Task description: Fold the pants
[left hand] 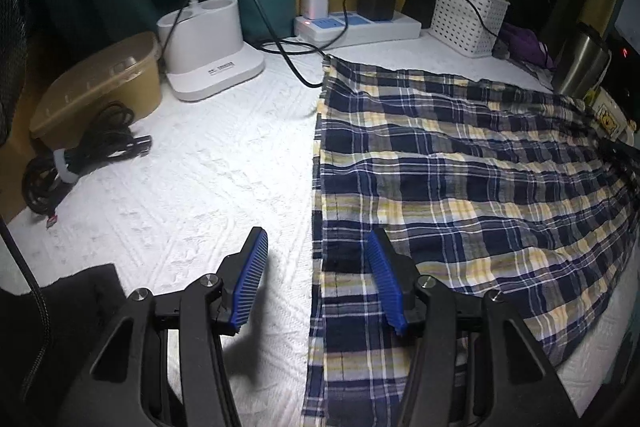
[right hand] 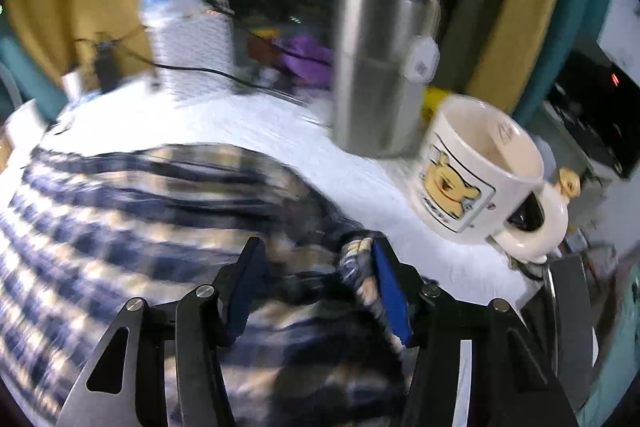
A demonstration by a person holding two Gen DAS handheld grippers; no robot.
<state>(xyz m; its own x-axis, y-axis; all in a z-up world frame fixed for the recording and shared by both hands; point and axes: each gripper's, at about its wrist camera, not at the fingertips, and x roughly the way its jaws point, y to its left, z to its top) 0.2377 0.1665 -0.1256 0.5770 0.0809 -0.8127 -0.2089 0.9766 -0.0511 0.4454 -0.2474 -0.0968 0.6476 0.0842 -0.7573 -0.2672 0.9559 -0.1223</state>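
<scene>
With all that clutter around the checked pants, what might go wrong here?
The mug and steel tumbler stand right beside the pants; lifting the cloth might tip them. A black cable runs to the pants' far corner and may snag. The left hand-held gripper straddles the cloth's edge, so it may catch too little.

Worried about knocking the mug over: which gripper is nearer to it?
Right. The right gripper is over the pants edge just beside the mug. The left gripper sits at the pants' opposite edge, with the mug far across the cloth.
</scene>
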